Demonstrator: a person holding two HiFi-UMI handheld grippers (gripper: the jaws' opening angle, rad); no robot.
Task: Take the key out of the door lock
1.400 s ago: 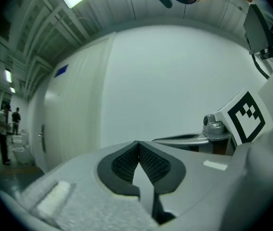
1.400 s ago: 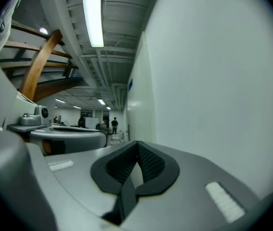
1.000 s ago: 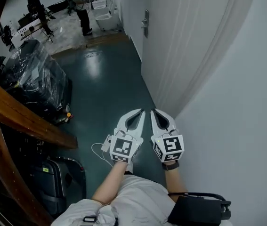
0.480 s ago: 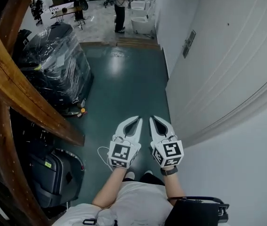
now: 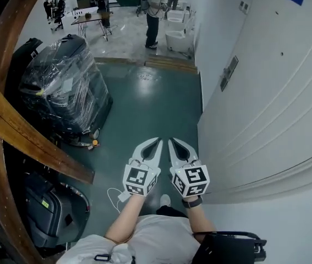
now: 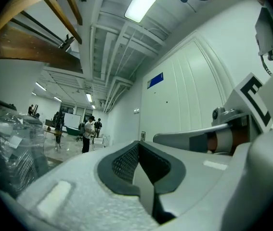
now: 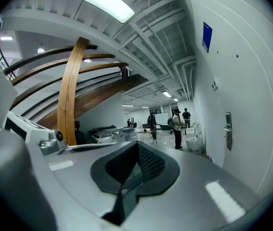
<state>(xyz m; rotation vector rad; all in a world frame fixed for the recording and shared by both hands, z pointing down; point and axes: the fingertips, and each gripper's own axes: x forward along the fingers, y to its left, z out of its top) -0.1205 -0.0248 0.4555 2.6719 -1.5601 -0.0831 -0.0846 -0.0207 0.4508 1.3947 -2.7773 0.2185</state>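
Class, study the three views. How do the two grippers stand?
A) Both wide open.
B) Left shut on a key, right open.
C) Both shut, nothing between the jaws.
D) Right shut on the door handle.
C: the left gripper and the right gripper each show their jaws together and empty, held over the green floor, well short of the door handle plate.

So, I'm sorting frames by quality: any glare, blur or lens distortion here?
Head view: glare patch on the green floor. Left gripper view: ceiling light blown out, dark rounded corners, the left hand-held gripper close to the lens soft. Right gripper view: same fisheye corners, overhead lamp overexposed, door handle plate fairly sharp.
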